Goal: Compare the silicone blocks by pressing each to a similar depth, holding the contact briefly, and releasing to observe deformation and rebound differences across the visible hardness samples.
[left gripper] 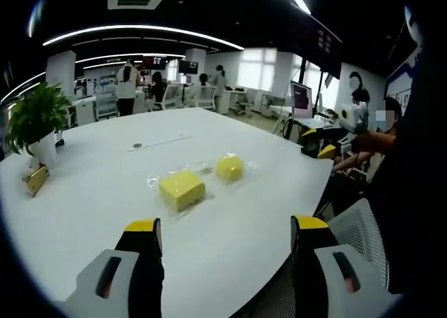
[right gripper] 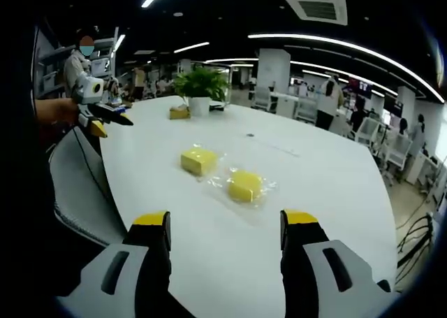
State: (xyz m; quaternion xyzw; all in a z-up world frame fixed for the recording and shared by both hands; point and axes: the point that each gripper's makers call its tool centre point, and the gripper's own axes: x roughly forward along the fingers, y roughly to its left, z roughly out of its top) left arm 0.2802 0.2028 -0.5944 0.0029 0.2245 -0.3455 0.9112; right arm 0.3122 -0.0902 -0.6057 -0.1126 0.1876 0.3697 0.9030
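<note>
Presently, a white bench (left gripper: pixel 105 185) is carrying two yellow blocks, each lying on clear film.

Left gripper view — the left gripper (left gripper: pixel 227 234) is hovering above the near edge of the bench, its yellow-tipped jaws standing wide apart with nothing between them. Ahead of it the squarer block (left gripper: pixel 182 189) is lying nearer, and the rounder block (left gripper: pixel 230 167) is sitting just beyond it, close but apart. A potted plant (left gripper: pixel 36 122) is standing at the far left of the bench, with a small tan item (left gripper: pixel 36 179) beside it that is too small to identify. The right gripper (left gripper: pixel 323 142) is showing past the right-hand edge of the bench; whether it is open there cannot be told.

Right gripper view — the right gripper (right gripper: pixel 225 227) is hovering over the bench with jaws wide apart, empty. The blocks are lying ahead, and the plant is standing beyond them. A mesh chair (right gripper: pixel 80 185) is sitting at the left edge of the bench.
</note>
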